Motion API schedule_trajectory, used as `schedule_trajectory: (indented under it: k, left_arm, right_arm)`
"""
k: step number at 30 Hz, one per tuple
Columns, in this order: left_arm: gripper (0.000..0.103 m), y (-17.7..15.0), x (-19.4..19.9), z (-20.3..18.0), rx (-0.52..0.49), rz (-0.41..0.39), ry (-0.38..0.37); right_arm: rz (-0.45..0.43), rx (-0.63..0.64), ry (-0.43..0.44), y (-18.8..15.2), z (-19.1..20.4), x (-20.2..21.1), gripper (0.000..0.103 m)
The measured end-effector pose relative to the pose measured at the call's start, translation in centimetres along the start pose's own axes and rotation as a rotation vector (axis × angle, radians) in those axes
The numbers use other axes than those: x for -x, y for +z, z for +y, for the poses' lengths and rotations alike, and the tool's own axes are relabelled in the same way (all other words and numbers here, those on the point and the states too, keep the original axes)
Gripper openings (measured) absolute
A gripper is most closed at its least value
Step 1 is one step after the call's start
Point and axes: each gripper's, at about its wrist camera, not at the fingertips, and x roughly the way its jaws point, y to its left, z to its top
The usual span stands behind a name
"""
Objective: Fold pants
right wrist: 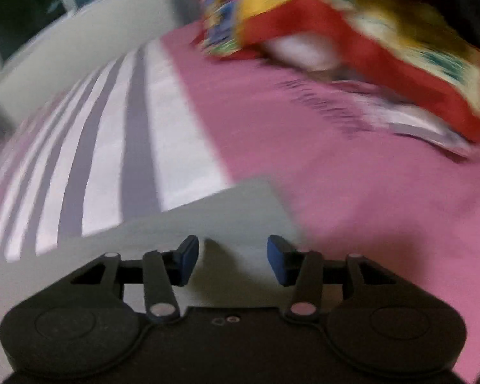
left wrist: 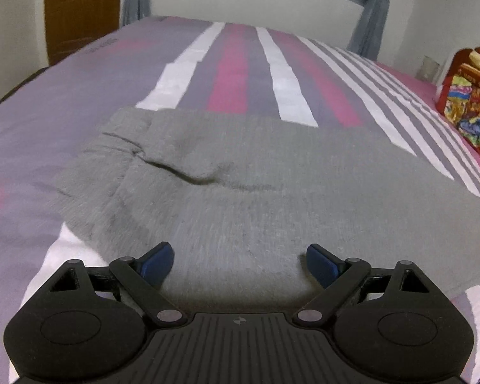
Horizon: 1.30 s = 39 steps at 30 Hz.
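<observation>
The grey pants (left wrist: 256, 185) lie spread across the striped bed, with a crease and a folded edge toward the left. My left gripper (left wrist: 240, 262) is open and empty, its blue fingertips (left wrist: 158, 260) just above the near part of the pants. In the blurred right wrist view, a corner of the grey pants (right wrist: 208, 217) lies under my right gripper (right wrist: 233, 260), which is open and empty just above the cloth.
The bed sheet (left wrist: 233, 73) has purple, pink and white stripes and a pink part (right wrist: 352, 176) on the right. A red and yellow patterned blanket (left wrist: 467, 102) lies at the right edge, also in the right wrist view (right wrist: 352, 16). A brown door (left wrist: 80, 9), curtains and a window stand behind.
</observation>
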Motion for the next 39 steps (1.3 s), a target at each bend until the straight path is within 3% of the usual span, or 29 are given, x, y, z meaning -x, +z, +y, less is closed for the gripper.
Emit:
schedule_trajectory:
  k: [3, 7, 12, 15, 17, 20, 21, 23, 24, 28, 29, 32, 39]
  left_arm:
    - [0.09, -0.8, 1.1, 0.1, 0.004, -0.017, 0.014]
    - [0.09, -1.6, 1.7, 0.5, 0.029, -0.014, 0.026]
    - [0.091, -2.0, 1.8, 0.7, 0.063, 0.005, 0.035]
    - [0.1, -2.7, 0.7, 2.2, 0.17, 0.04, 0.029]
    - [0.1, -3.5, 0.2, 3.0, 0.234, 0.031, 0.023]
    - [0.101, -4.0, -0.1, 2.7, 0.221, 0.011, 0.037]
    - [0.102, -4.1, -0.2, 2.6, 0.214, 0.009, 0.044]
    - [0.103, -4.0, -0.5, 2.5, 0.219, 0.01, 0.047]
    - [0.103, -4.1, -0.6, 2.6, 0.221, 0.011, 0.047]
    - [0.103, -4.0, -0.9, 2.5, 0.212, 0.01, 0.048]
    - [0.103, -3.9, -1.0, 2.6, 0.21, 0.01, 0.049]
    - [0.103, -3.9, -1.0, 2.5, 0.207, 0.01, 0.054]
    - [0.103, -4.4, -0.8, 2.4, 0.195, -0.008, 0.055]
  right_arm:
    - [-0.08, -0.088, 0.098, -1.3, -2.5, 4.5, 0.048]
    - [-0.074, -0.212, 0.165, -3.4, -5.1, 6.6, 0.043]
    - [-0.008, -0.348, 0.21, -5.7, -5.9, 4.9, 0.042]
    - [0.039, -0.411, 0.247, -6.7, -6.4, 3.3, 0.042]
    - [0.015, -0.456, 0.302, -7.2, -6.5, 2.1, 0.043]
    - [-0.014, -0.436, 0.348, -6.9, -5.6, 1.3, 0.047]
    - [-0.019, -0.417, 0.34, -6.6, -5.2, 1.3, 0.043]
    - [-0.021, -0.352, 0.299, -5.9, -4.0, 1.5, 0.013]
    - [-0.03, -0.324, 0.297, -5.6, -3.5, 1.7, 0.011]
    - [-0.163, -0.208, 0.361, -5.0, -2.4, 5.1, 0.011]
    - [-0.162, -0.177, 0.321, -5.1, -2.5, 4.8, 0.011]
    - [0.02, -0.28, 0.227, -6.2, -4.7, 0.2, 0.008]
    - [-0.01, -0.268, 0.221, -6.7, -4.1, 0.7, 0.011]
